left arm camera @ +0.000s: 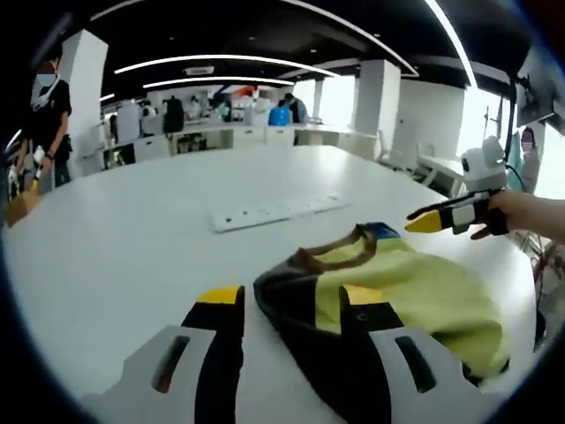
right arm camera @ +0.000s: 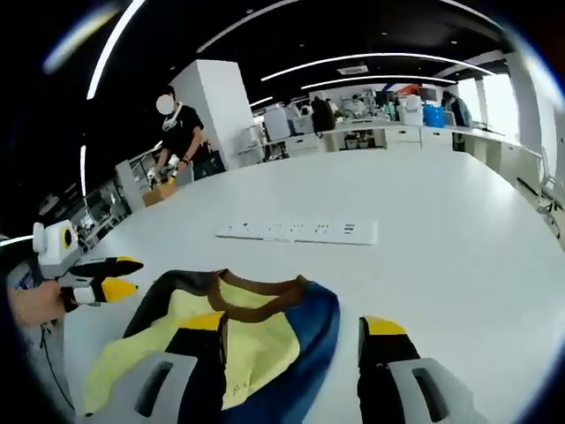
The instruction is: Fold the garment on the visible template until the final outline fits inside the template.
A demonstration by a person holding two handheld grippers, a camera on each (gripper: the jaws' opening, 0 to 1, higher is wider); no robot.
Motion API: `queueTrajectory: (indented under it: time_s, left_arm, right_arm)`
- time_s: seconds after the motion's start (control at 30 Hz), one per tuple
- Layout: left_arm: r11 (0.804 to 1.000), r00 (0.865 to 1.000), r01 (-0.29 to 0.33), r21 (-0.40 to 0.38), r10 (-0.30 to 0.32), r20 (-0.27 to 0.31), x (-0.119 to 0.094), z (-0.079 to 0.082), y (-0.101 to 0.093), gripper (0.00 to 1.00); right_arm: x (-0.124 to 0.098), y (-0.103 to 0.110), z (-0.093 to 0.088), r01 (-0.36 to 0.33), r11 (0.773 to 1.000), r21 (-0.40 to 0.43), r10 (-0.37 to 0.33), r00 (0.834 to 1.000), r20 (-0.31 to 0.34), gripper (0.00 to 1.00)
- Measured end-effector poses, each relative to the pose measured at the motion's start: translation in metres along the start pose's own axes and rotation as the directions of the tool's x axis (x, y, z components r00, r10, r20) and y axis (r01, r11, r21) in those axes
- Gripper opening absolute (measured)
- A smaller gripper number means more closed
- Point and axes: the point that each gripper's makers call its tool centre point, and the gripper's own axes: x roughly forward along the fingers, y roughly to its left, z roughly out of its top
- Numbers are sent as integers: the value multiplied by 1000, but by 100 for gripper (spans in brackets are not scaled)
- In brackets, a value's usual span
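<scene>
Your left claw [left arm camera: 291,305] is spread wide and grips nothing, its right jaw lying over the near edge of the garment [left arm camera: 397,296], its left jaw over bare table [left arm camera: 115,238]. Your right claw [right arm camera: 296,334] is spread just as wide and empty, its left jaw over the garment's [right arm camera: 238,336] yellow panel and its right jaw beside the blue edge. The crumpled garment lies on the white table [right arm camera: 441,265] near you, with the power strip [left arm camera: 278,213] flat beyond it and a person [right arm camera: 181,132] standing at the far edge.
</scene>
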Motion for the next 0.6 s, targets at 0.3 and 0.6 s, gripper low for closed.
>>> queueTrajectory:
  time_s: [0.3,0.6]
  left_arm:
    - [998,999,43,43,-42,-8,-31,-6,-18,55]
    - [994,998,62,95,-61,-6,-58,-12,-41,60]
  right_arm:
    - [-35,24,-16,-54,998,-37,53,998,-17,75]
    - [-67,43,-41,-67,997,-47,64,997,-46,80]
